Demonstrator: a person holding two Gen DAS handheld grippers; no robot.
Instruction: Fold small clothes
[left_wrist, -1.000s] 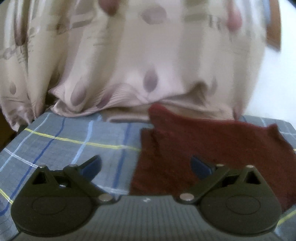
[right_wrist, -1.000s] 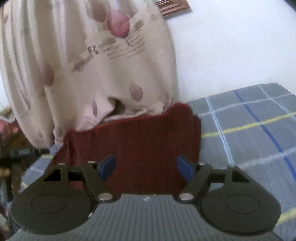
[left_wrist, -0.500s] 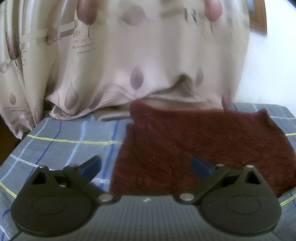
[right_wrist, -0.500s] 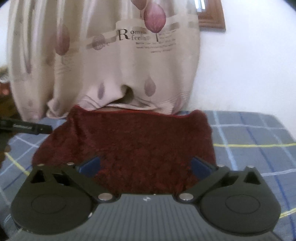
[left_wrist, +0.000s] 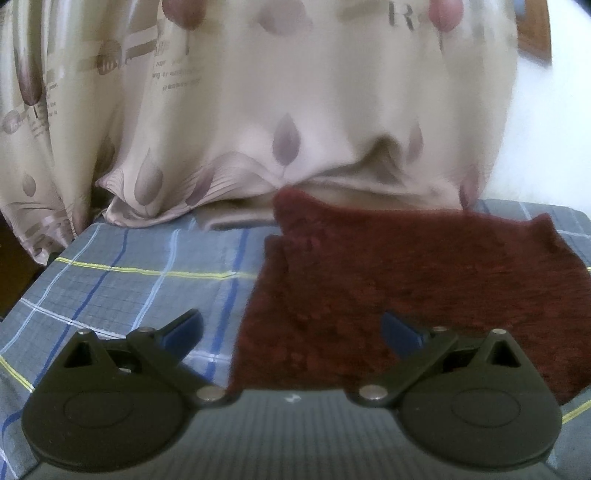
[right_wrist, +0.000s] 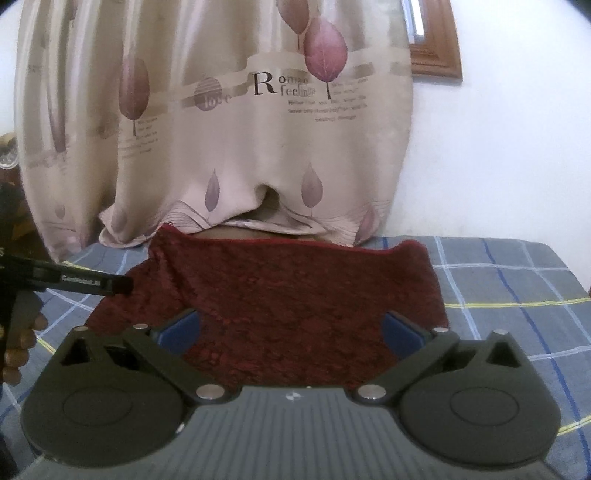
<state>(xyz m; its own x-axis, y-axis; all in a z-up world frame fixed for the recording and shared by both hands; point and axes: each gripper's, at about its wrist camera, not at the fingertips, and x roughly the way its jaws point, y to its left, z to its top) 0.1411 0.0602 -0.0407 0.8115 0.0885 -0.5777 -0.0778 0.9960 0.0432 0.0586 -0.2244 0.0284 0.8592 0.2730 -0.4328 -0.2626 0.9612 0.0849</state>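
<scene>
A dark red fuzzy cloth (left_wrist: 406, 280) lies folded flat on the blue plaid surface (left_wrist: 140, 280); its left edge shows a doubled layer. My left gripper (left_wrist: 291, 332) hovers over the cloth's near left edge, jaws wide apart and empty. In the right wrist view the same red cloth (right_wrist: 295, 291) spreads ahead of my right gripper (right_wrist: 291, 332), which stands open above its near edge with nothing between the blue pads (right_wrist: 400, 332). The left gripper's finger (right_wrist: 81, 282) reaches in from the left over the cloth's left corner, with the person's hand (right_wrist: 22, 343) behind it.
A beige curtain (right_wrist: 229, 140) with leaf print hangs down onto the far edge of the plaid surface, just behind the cloth. A white wall (right_wrist: 498, 155) and a wooden frame (right_wrist: 436, 55) are at the right. The plaid surface (right_wrist: 517, 295) extends right of the cloth.
The right gripper's jaws widened and it drew back and rolled level, so the whole cloth now shows. The left gripper has barely moved; its view swung slightly.
</scene>
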